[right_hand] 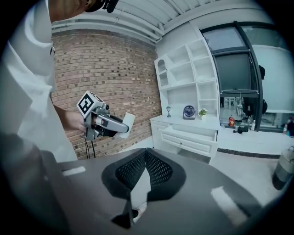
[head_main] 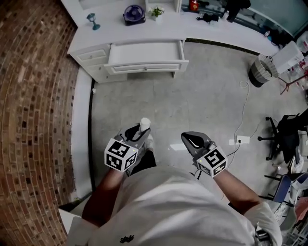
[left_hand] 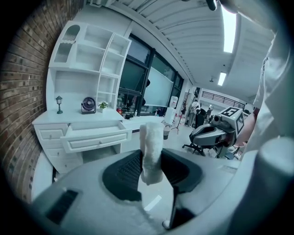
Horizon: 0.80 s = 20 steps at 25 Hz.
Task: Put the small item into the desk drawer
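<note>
Closest to the lens is the person's white shirt (head_main: 168,206), with a small dark mark near its lower hem that is too small to read. Just beyond it both grippers are held out over the grey floor (head_main: 202,96). The left gripper (head_main: 140,130) has its jaws clamped on the small item (left_hand: 151,151), a white, rough-surfaced roll standing upright between the pads and sticking out above them. The right gripper (right_hand: 146,160) has its jaws pressed together with nothing in them. Each marker cube bears black-and-white square patterns (codes rather than words).

Well apart from the item, the white desk (head_main: 96,41) stands against the brick wall (head_main: 33,120). Its wide drawer (head_main: 144,67) is pulled out from under the front edge of the tabletop, and its white inside faces up. On the tabletop, a small lamp figure (head_main: 92,20) stands toward the left end, with a dark fan (head_main: 134,13) and a little potted plant (head_main: 156,11) along the back edge. A round bin (head_main: 262,69) sits on the floor to the right; its contents cannot be made out.
</note>
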Tool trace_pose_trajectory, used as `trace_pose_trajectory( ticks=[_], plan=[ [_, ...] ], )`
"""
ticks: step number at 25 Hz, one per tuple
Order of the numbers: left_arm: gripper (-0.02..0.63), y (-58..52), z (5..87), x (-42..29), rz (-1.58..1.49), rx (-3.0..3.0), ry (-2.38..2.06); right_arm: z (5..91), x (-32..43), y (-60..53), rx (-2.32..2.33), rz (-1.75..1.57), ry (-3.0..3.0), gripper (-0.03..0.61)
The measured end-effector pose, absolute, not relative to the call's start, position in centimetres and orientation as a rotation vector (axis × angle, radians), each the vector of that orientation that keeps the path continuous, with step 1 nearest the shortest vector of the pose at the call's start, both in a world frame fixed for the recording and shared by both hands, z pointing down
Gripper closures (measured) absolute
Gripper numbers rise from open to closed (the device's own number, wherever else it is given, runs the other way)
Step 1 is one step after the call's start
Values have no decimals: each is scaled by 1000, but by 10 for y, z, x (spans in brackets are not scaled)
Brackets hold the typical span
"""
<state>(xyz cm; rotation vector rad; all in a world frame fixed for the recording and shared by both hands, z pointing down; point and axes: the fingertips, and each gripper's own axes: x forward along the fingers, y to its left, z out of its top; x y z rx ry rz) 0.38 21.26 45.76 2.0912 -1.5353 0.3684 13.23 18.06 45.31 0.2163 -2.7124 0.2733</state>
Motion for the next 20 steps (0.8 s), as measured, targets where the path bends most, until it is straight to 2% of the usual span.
trace_pose_trajectory(
  ticks=[11,20],
  plan=[
    [485,136,462,-94,409,2164,-1452,444,27,107,322,295,-2706,565],
    [485,75,477,-112,444,2169,-1395,451,11,65,333,341,-2680,565]
  ],
)
